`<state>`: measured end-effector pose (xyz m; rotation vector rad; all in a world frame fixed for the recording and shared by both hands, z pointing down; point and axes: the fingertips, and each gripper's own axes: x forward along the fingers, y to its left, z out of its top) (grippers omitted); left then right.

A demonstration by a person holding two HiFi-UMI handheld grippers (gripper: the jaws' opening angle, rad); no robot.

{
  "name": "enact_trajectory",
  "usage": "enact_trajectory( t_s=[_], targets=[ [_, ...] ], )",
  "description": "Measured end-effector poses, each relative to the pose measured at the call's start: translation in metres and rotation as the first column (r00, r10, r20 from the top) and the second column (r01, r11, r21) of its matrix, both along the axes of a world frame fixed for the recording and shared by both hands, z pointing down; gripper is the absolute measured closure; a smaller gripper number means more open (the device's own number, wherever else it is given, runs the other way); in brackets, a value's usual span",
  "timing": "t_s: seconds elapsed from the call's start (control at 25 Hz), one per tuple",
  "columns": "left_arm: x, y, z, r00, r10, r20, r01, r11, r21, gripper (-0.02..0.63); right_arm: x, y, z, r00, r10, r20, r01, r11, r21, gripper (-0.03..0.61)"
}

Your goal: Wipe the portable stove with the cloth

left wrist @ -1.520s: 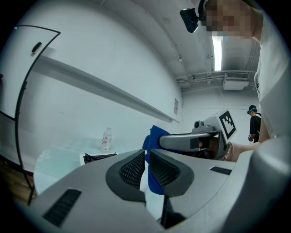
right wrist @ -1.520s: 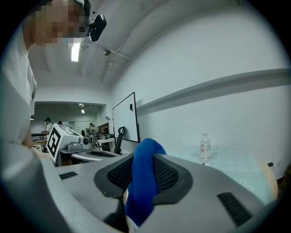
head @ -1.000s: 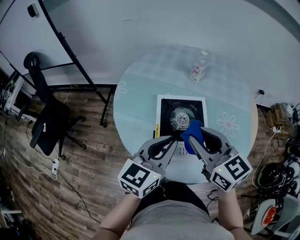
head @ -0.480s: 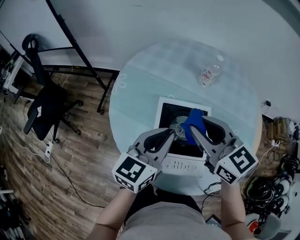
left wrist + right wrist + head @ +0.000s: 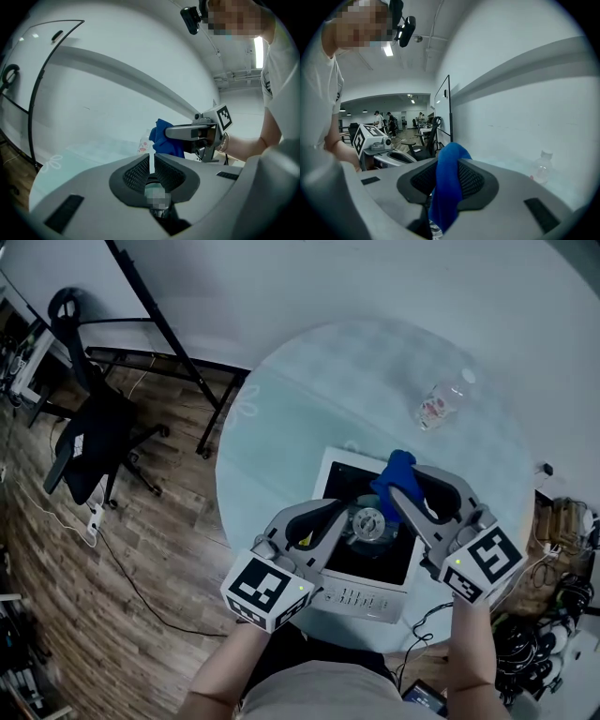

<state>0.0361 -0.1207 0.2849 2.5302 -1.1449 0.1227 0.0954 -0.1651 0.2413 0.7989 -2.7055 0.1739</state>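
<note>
On the round bench (image 5: 281, 446), under its pale blue-green cover, the portable stove (image 5: 396, 559) sits near the person's edge. It has a white body with a black top, a round burner (image 5: 368, 521) in the middle and a strip of controls (image 5: 361, 597) along the near side. Over it the person holds both tools side by side.

The right gripper (image 5: 397, 495) is clamped on the cloth (image 5: 397, 468). The cloth is a bright blue wad that bunches out past the gripper's tip and hangs over the far edge of the stove, a little right of the burner. Whether it touches the stove top I cannot tell. In that gripper's own view the cloth fills the gap between the ribbed faces of the jaws and trails down below them.

The left gripper (image 5: 343, 510) is beside it on the left, above the stove's left half. Its jaws are drawn in to a thin slit with nothing between them.

Far on the right of the bench stands a clear plastic bottle (image 5: 439, 406) with a red-marked label, well apart from the stove. Off to the left, on the wooden floor (image 5: 122, 596), a black office chair (image 5: 89, 442) stands beside the legs of a black frame (image 5: 178, 365). A tangle of cables (image 5: 561, 607) lies at the right.
</note>
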Motion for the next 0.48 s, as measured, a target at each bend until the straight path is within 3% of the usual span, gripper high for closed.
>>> enact_trajectory(
  t_s=[0.48],
  targets=[
    [-0.006,-0.024,0.028,0.998,-0.039,0.047,0.041,0.998,-0.044,0.566,-0.027,-0.039,0.023,0.981,-0.166,-0.098,0.167,0.986,0.006,0.454]
  ],
)
